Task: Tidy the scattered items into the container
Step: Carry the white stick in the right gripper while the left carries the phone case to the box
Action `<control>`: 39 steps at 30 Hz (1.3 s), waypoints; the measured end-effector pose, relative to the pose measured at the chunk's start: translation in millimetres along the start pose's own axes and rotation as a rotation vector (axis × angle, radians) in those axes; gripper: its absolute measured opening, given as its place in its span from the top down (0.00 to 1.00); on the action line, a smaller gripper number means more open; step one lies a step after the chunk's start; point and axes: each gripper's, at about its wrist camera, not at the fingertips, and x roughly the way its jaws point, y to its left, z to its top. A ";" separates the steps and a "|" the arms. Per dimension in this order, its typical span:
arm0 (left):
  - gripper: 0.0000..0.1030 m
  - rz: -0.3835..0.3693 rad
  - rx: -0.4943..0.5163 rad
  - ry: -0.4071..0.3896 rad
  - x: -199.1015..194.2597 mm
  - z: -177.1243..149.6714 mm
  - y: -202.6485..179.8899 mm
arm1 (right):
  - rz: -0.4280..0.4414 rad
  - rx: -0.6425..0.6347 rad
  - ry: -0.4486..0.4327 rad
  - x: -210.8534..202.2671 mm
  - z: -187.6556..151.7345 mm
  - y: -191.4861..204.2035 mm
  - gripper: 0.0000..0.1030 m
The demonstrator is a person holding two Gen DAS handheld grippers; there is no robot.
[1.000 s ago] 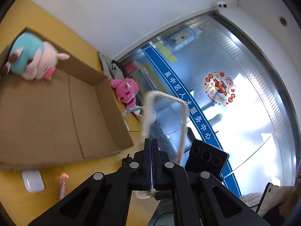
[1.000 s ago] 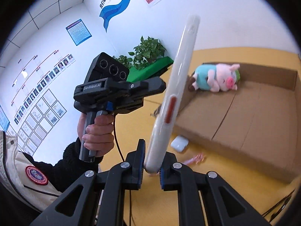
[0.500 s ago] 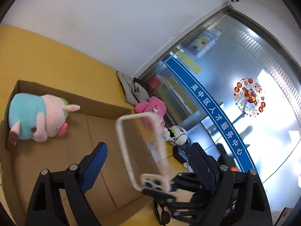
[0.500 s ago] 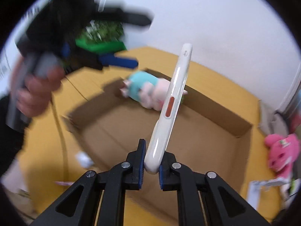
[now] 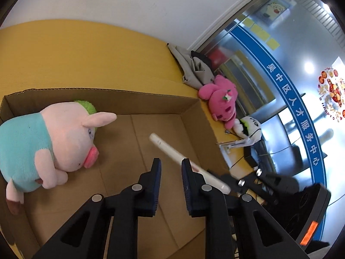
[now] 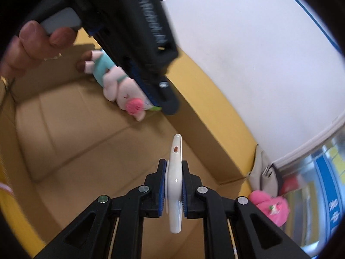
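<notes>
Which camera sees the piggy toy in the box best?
The left wrist view. There the pig plush lies big and sharp inside the cardboard box, whole body showing. In the right wrist view the pig is small, farther off, and partly hidden behind the left hand-held gripper.

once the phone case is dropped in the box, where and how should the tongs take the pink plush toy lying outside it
Grip the pink plush toy across its rounded body, coming from above with the jaws spanning its narrower width. It lies flat on the yellow table just outside the cardboard box corner, wedged between grey cloth and a white toy, so a side approach looks crowded.
</notes>
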 end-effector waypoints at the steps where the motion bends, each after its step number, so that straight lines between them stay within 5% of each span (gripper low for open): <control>1: 0.81 0.000 0.002 0.008 1.7 0.6 1.5 | -0.018 -0.027 -0.011 3.1 -1.6 -3.5 0.90; 6: 0.45 -0.041 0.005 0.027 7.9 7.4 0.7 | -0.065 -0.163 -0.106 -0.5 -6.0 -3.0 0.90; 10: 0.29 -0.080 -0.003 0.028 9.6 18.3 -3.0 | -0.105 -0.318 -0.195 -7.2 -12.9 12.7 0.90; 13: 0.31 -0.049 -0.006 0.078 20.5 24.6 -3.2 | -0.121 -0.387 -0.239 -10.5 -17.5 18.6 0.90; 17: 0.56 -0.050 -0.032 0.142 31.2 27.3 2.7 | -0.113 -0.474 -0.307 -24.3 -23.8 25.3 0.90; 23: 0.60 -0.010 -0.033 0.152 31.8 33.2 1.1 | -0.110 -0.575 -0.346 -21.4 -32.3 19.9 0.90; 27: 0.69 0.035 -0.058 0.147 37.4 46.1 6.6 | -0.067 -0.610 -0.298 2.8 -29.9 16.1 0.90; 39: 0.69 0.163 -0.182 0.237 108.4 47.2 42.7 | 0.054 -0.605 -0.136 84.7 -46.4 19.2 0.89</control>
